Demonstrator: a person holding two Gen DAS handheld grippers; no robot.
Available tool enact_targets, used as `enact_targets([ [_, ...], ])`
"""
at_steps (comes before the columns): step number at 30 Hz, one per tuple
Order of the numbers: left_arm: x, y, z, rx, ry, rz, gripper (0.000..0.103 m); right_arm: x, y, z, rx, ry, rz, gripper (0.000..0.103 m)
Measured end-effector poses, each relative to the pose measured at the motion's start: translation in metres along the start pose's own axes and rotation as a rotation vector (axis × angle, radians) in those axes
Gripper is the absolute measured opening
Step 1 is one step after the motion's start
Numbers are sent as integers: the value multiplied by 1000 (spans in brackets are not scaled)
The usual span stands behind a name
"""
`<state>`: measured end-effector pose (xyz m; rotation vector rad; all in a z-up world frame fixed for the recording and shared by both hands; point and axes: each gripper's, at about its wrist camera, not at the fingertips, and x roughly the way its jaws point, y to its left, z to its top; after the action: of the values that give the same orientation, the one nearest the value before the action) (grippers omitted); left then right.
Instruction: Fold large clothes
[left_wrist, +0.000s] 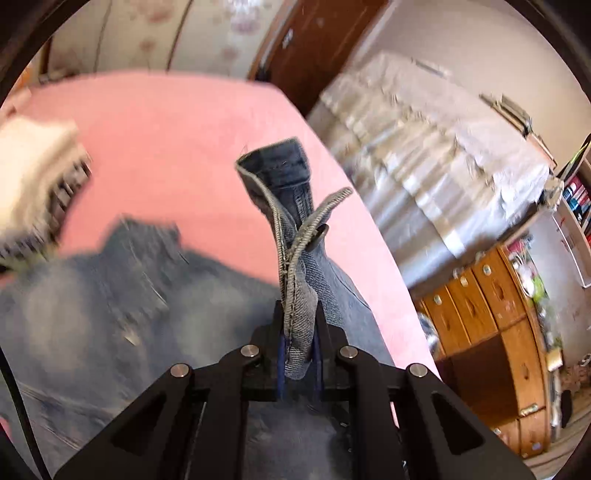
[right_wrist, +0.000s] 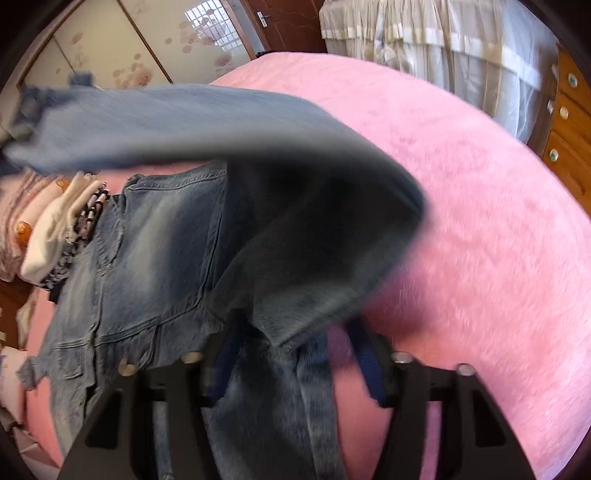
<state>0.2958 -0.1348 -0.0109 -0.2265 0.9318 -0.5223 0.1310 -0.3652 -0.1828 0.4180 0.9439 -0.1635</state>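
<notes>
On the pink bed (right_wrist: 461, 192) lies a blue denim jacket (right_wrist: 147, 266), spread out with its body toward the left of the right wrist view and one sleeve lifted across the top of the frame. Beside the jacket, at the left edge, sits a pile of folded clothes (right_wrist: 48, 236), cream on top with a striped piece under it.

Seen from the left wrist, the left gripper (left_wrist: 299, 332) is clenched on a fold of the denim: a seamed edge with a metal button stands up straight from between the two black fingers (left_wrist: 317, 332), and the cuff end rises above the bed. The rest of the jacket hangs blurred below and to the left.

From the right wrist, the right gripper (right_wrist: 295, 343) has its fingers (right_wrist: 364, 354) apart, with a sleeve of the jacket running down between them; whether the pads press on the cloth cannot be told through the blur.

Behind the bed hang pale curtains (right_wrist: 424, 40), and a wooden chest of drawers (left_wrist: 476, 302) stands to the right
</notes>
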Motion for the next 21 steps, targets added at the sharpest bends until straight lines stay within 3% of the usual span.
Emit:
enact_targets([
  [3, -19, 30, 13, 8, -40, 70, 9, -2, 14, -1, -74, -22, -68, 23],
  [6, -19, 64, 5, -3, -26, 155, 9, -1, 24, -7, -138, -20, -129, 23],
  [10, 7, 128, -32, -51, 86, 275, 9, -3, 30, -12, -188, 2, -167, 27],
  [12, 29, 164, -62, -85, 174, 337, 10, -5, 30, -14, -204, 18, -172, 41],
  [14, 48, 191, -90, -119, 259, 368, 11, -5, 32, -17, -222, 30, -187, 48],
  [15, 55, 199, -102, -135, 285, 374, 13, -5, 33, -18, -235, 36, -190, 48],
  [16, 58, 211, -112, -160, 307, 358, 22, -7, 33, -20, -252, 47, -189, 48],
  [20, 41, 232, -116, -230, 274, 234, 45, -20, 38, -20, -271, 71, -135, 51],
  [21, 37, 235, -113, -236, 268, 197, 56, -25, 39, -21, -265, 74, -105, 54],
])
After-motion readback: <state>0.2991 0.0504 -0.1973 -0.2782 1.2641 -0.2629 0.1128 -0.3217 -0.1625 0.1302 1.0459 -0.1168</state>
